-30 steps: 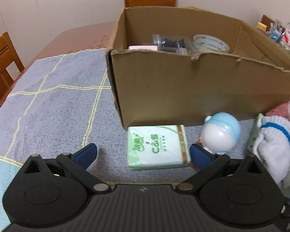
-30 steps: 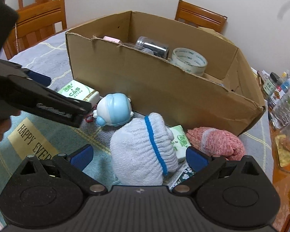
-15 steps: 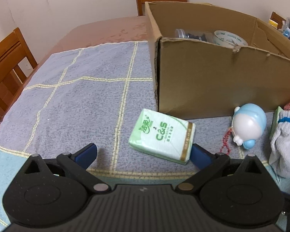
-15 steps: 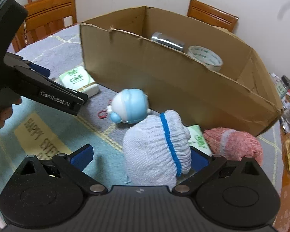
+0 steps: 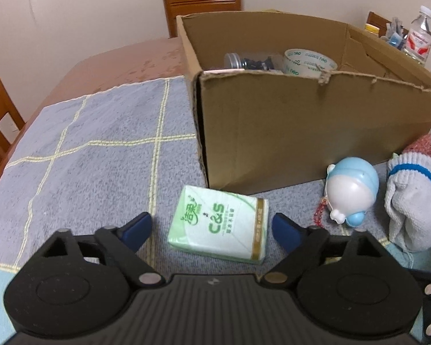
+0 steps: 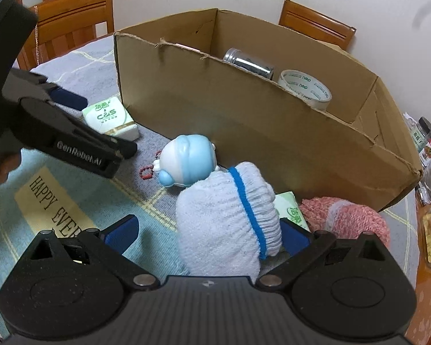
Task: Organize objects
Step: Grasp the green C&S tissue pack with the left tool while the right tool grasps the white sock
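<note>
1. Tissue pack (image 5: 219, 230), green and white with "C&S" printed on it, lies flat on the grey checked cloth (image 5: 94, 155) that covers the table, just in front of the near left corner of the cardboard box (image 5: 316, 132).
2. Left gripper (image 5: 212, 230) points down at the pack with its blue pads either side of it; the jaws are closing, the pack lies between them, and a gap shows at each pad, so nothing is gripped.
3. Right gripper (image 6: 207, 230) stands wide apart around the white sock bundle with a blue stripe (image 6: 230, 224); the right pad is close against the bundle, the left pad is clear of it, and the bundle sits on the cloth.
4. Blue and white round toy (image 6: 186, 161) with a red bead loop lies between the tissue pack and the sock bundle, near the box wall.
5. Pink knitted bundle (image 6: 347, 218) and a second green tissue pack (image 6: 293, 210) lie just beyond the white bundle, beside the box.
6. Tape roll (image 6: 304, 89) and a clear jar with a metal lid (image 6: 247, 63) lie inside the box.
7. Bottles and small containers (image 5: 416, 40) stand on the table beyond the box.
</note>
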Demonstrator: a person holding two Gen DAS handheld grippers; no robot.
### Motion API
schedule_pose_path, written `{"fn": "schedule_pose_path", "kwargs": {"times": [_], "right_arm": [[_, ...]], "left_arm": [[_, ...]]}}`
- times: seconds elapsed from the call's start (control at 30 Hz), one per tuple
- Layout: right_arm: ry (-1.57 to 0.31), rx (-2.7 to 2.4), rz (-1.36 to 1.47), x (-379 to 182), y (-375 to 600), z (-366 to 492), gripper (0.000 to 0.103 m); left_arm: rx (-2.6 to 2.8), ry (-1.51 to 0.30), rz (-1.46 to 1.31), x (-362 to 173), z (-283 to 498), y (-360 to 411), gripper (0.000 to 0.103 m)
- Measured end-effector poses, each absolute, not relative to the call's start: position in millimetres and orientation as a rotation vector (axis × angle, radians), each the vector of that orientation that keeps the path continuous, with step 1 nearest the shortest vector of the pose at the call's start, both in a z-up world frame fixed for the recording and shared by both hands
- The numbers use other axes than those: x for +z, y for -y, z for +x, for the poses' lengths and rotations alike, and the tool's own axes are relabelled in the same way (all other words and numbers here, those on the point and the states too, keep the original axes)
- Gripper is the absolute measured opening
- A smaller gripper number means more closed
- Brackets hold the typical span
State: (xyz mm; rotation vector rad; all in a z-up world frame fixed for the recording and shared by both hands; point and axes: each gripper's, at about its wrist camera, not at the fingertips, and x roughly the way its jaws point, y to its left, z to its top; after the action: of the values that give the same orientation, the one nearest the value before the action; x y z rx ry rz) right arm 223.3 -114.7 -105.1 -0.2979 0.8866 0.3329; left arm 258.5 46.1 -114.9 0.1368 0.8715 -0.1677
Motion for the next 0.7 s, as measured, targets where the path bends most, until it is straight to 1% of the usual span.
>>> {"fn": "schedule_pose_path", "kwargs": {"times": [0.13, 0.33, 0.43, 0.53, 0.57, 0.63, 0.7], "right_arm": [[-0.885, 0.333, -0.304, -105.4, 114.5, 223.3, 0.103], [-0.876, 0.311, -0.311, -107.0, 116.9, 228.0, 0.102], [-0.877, 0.299, -0.310, -106.1, 120.1, 227.5, 0.097], [-0.868, 0.295, -0.329, -104.8, 117.8, 226.8, 0.088], [-0.868, 0.295, -0.333, -104.7, 115.9, 227.5, 0.086], [-0.862, 0.293, -0.340, -104.0, 114.2, 227.0, 0.083], [-0.856, 0.286, -0.343, -103.3, 114.7, 226.9, 0.078]], "left_arm": [[-0.211, -0.868, 0.138, -113.8, 258.9, -47.1, 0.079], [-0.246, -0.872, 0.145, -113.0, 257.8, -43.2, 0.078], [-0.251, -0.868, 0.144, -112.7, 259.4, -43.5, 0.075], [-0.262, -0.872, 0.158, -111.5, 261.8, -43.2, 0.073], [-0.266, -0.870, 0.171, -111.0, 261.3, -42.2, 0.071], [-0.275, -0.867, 0.182, -110.3, 260.1, -42.3, 0.068], [-0.281, -0.871, 0.178, -109.9, 261.2, -43.6, 0.065]]}}
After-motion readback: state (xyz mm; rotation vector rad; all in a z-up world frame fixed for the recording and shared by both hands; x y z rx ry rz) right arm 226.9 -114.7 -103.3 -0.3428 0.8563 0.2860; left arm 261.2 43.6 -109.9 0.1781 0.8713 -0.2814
